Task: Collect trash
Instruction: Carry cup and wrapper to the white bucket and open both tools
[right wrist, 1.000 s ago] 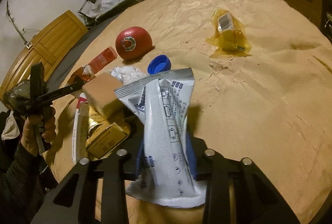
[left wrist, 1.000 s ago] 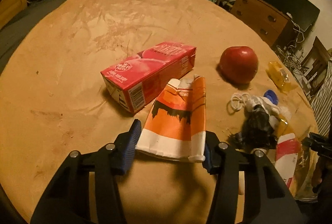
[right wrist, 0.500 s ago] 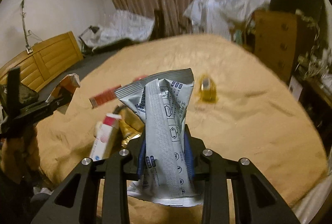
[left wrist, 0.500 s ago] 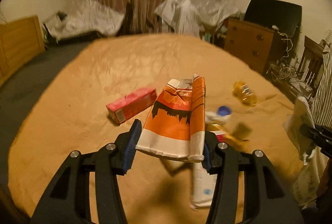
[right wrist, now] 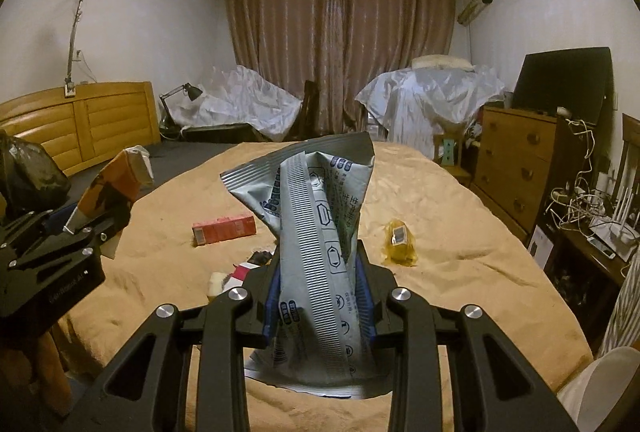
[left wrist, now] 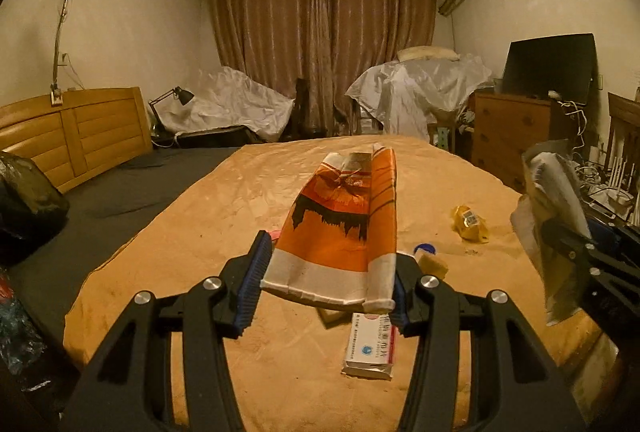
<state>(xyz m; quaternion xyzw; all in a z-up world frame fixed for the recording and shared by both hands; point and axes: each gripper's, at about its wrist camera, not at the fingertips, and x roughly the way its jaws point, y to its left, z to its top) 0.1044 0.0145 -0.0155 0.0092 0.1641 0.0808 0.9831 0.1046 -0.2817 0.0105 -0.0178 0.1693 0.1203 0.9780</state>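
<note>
The left gripper (left wrist: 326,288) clamps a flattened orange paper cup (left wrist: 344,228); the right gripper (right wrist: 320,304) pinches a crumpled silver wrapper (right wrist: 316,232) above the bed (right wrist: 460,272).

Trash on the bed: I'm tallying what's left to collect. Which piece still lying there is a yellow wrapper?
The crumpled yellow wrapper with a barcode label, lying alone on the blanket's right side. The red carton lies left; the white box lies nearer.
</note>
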